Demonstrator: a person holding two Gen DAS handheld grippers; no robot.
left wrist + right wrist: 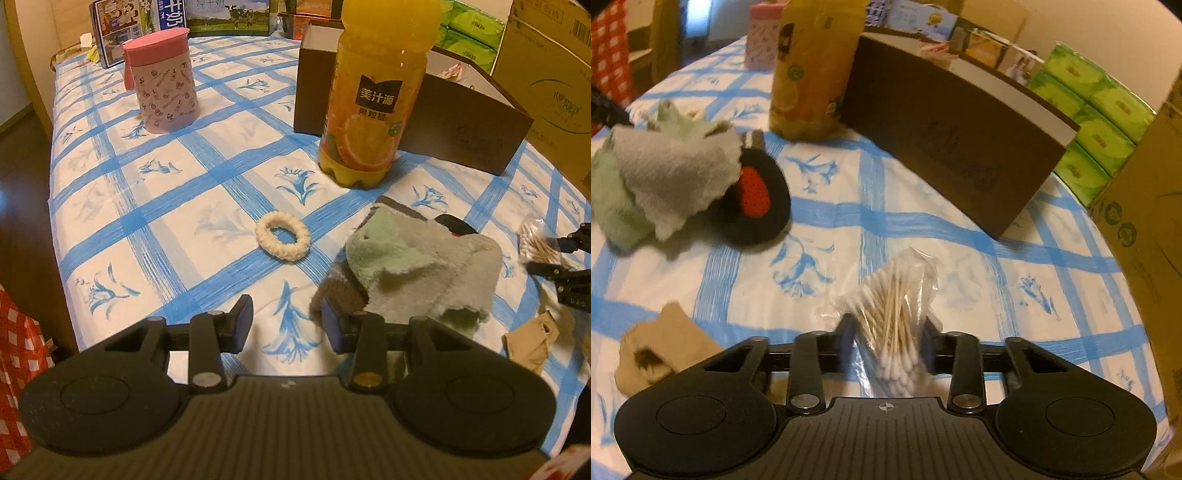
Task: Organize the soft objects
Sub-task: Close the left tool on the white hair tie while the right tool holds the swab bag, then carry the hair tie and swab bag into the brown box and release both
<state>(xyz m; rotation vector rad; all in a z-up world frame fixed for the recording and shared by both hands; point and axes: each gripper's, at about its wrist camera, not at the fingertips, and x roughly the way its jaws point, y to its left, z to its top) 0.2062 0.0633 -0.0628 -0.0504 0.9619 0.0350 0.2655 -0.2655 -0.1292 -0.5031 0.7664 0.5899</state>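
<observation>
A grey-green plush towel (pixel 417 266) lies bunched on the blue-checked tablecloth, over a black and red pad (pixel 755 192); the towel also shows in the right wrist view (pixel 661 177). A cream scrunchie (pixel 282 237) lies left of it. My left gripper (pixel 286 323) is open and empty, low over the cloth, its right finger at the towel's near edge. My right gripper (pixel 889 332) is shut on a clear bag of cotton swabs (pixel 895 314), held above the table; the bag also shows in the left wrist view (pixel 541 247). A tan sock (pixel 661 354) lies near left.
An orange juice bottle (pixel 373 96) and an open brown box (pixel 953 147) stand behind the towel. A pink lidded cup (pixel 164 81) stands far left. Green tissue packs (pixel 1093 122) and a cardboard carton (pixel 1152 236) line the right. The table edge (pixel 59 236) drops off left.
</observation>
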